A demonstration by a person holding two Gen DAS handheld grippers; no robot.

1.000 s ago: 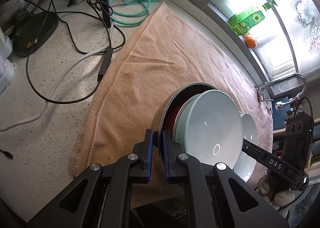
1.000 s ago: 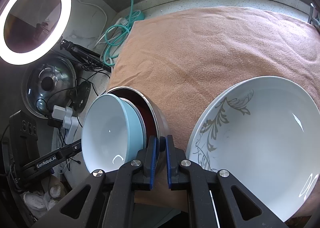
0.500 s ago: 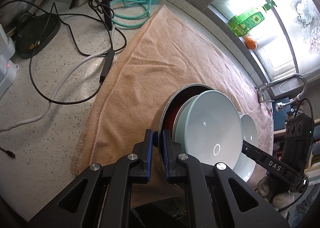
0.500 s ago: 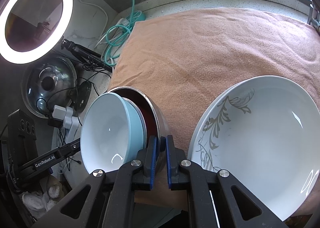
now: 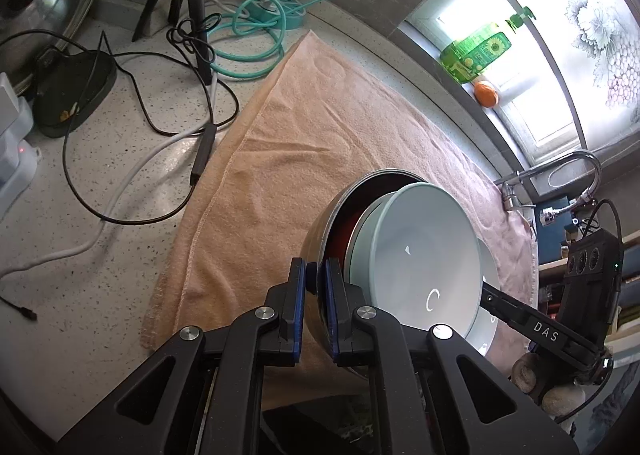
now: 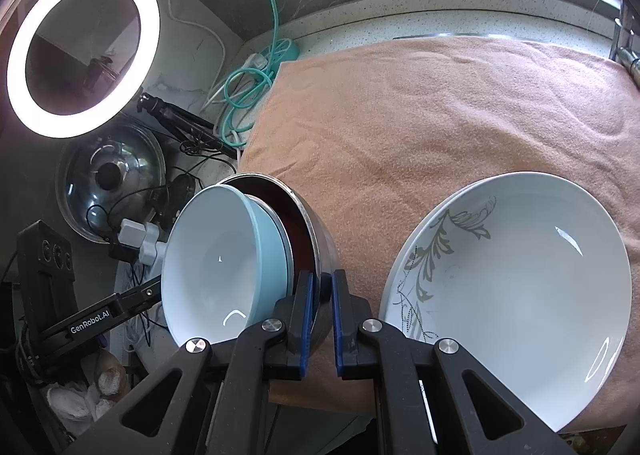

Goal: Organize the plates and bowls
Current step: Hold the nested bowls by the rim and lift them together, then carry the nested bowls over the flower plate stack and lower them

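Over peach towel (image 6: 440, 127), both hand-held grippers (image 5: 316, 279) (image 6: 321, 291) clamped on steel bowl (image 6: 320, 239) rim, "GenRobot.AI", "DAS" lettering.

Glossy glazed bowl (image 6: 212, 267) nests in a shiny metal pot (image 6: 316, 251), matt fuzzy towel (image 6: 420, 127) underneath, smooth glossy plate (image 6: 520, 287) lower right, speckled polished counter (image 5: 100, 255).

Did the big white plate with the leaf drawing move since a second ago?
No. The plate keeps its place on the towel, with its top rim at about the same spot against the towel's folds in the right tool's view.
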